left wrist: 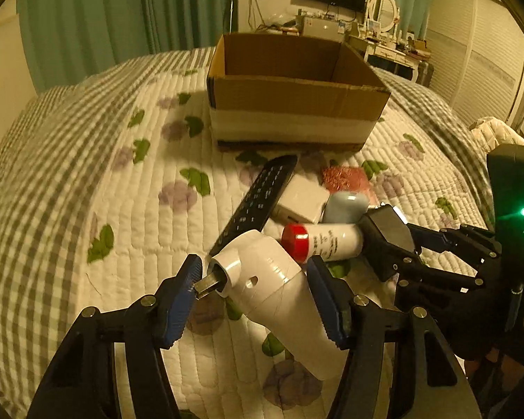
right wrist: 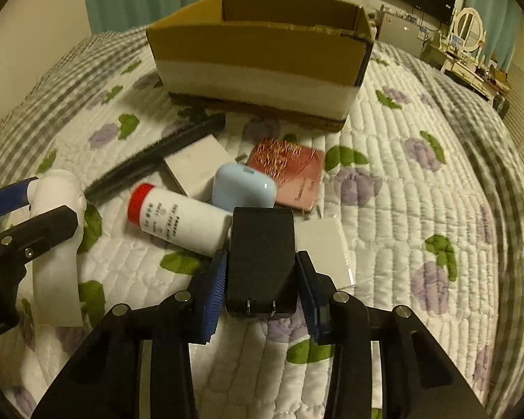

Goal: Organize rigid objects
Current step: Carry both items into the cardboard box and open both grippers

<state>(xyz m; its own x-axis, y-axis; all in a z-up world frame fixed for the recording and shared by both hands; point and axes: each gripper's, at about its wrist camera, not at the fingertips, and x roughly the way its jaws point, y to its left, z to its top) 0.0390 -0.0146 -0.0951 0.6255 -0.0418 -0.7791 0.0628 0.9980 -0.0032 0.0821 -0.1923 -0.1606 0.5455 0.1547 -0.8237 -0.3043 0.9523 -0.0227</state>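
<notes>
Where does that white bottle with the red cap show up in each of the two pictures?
Left wrist view: the white cylindrical bottle with the red cap lies right of centre, cap pointing left, beside the right tool.
Right wrist view: the same bottle lies left of centre, just ahead of the right tool, which grips a black charger block.
Shared landmark: the open brown cardboard box stands behind it on the quilt in both.

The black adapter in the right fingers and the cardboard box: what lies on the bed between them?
In the right wrist view, a light blue case and a pink box lie between the black adapter and the cardboard box.
</notes>
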